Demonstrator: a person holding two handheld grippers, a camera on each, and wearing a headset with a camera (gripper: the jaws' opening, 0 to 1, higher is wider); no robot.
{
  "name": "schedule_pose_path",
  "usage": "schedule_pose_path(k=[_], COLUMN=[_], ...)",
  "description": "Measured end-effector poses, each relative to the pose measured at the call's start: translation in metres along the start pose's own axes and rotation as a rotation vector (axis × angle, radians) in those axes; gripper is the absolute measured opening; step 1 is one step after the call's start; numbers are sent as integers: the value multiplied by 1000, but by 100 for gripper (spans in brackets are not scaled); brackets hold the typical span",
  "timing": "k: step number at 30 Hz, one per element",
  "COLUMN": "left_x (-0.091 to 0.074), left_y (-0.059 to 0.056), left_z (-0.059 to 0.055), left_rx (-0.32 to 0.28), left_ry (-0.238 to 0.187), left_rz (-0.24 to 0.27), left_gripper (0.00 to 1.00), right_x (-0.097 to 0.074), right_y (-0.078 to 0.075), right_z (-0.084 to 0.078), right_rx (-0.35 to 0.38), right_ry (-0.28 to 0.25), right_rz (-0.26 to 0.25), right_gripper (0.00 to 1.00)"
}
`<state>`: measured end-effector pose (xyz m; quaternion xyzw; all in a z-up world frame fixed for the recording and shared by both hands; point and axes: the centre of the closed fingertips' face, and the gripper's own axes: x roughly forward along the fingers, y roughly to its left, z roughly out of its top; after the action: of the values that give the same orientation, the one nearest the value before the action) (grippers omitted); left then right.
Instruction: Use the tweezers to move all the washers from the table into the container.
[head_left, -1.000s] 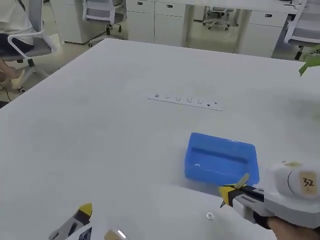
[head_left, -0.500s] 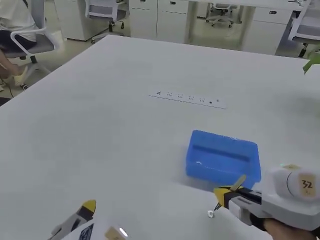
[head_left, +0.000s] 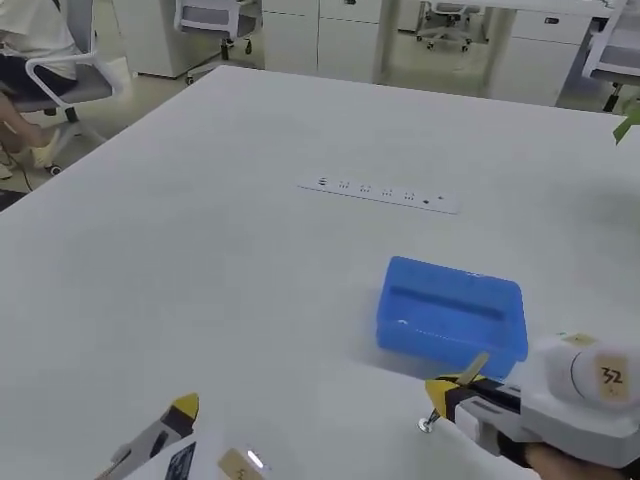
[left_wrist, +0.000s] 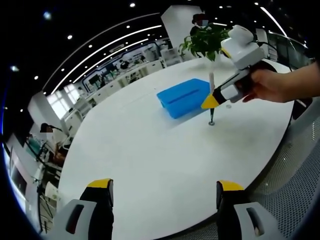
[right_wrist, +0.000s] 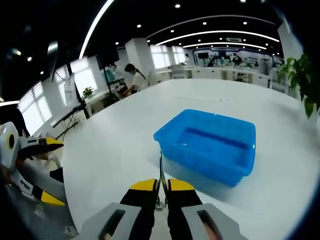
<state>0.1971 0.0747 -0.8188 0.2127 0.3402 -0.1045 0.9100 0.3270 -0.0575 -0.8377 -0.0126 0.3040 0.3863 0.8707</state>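
Observation:
A blue container (head_left: 452, 306) stands on the white table (head_left: 230, 270) at the right. Just in front of it my right gripper (head_left: 443, 391) is shut on thin metal tweezers (head_left: 433, 412). Their tips point down onto a small washer (head_left: 427, 427) lying on the table. The left gripper view shows those tweezers (left_wrist: 211, 107) upright over the washer (left_wrist: 211, 123), beside the container (left_wrist: 184, 96). In the right gripper view the container (right_wrist: 210, 142) is close ahead, and the tweezers (right_wrist: 161, 172) rise between the shut jaws. My left gripper (left_wrist: 165, 187) stands open over the table's near edge, holding nothing.
A white power strip (head_left: 380, 195) is set into the table's middle. Office chairs (head_left: 60, 80) and a seated person are beyond the far left edge. A potted plant (left_wrist: 205, 40) stands past the container on the right.
My right gripper has come left and down, and the tweezers' tips now rest on the washer. The left gripper has barely moved; the head camera has shifted a little.

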Motion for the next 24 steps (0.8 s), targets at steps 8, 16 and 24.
schedule_pose_path(k=[8,16,24], left_x=[0,1,1], left_y=[1,1,2], left_z=[-1,-1,-2], left_rx=[8,12,12], left_ry=[3,6,7], left_rz=[10,14,17], left_gripper=[86,86,85], right_x=[-1,-2,-1], right_y=[4,5,6], right_z=[-2,-3,-2], right_rx=[-107,-133,-167], right_ry=[-1,12,14], right_rz=[-9,-18,-19], right_gripper=[3,3,4])
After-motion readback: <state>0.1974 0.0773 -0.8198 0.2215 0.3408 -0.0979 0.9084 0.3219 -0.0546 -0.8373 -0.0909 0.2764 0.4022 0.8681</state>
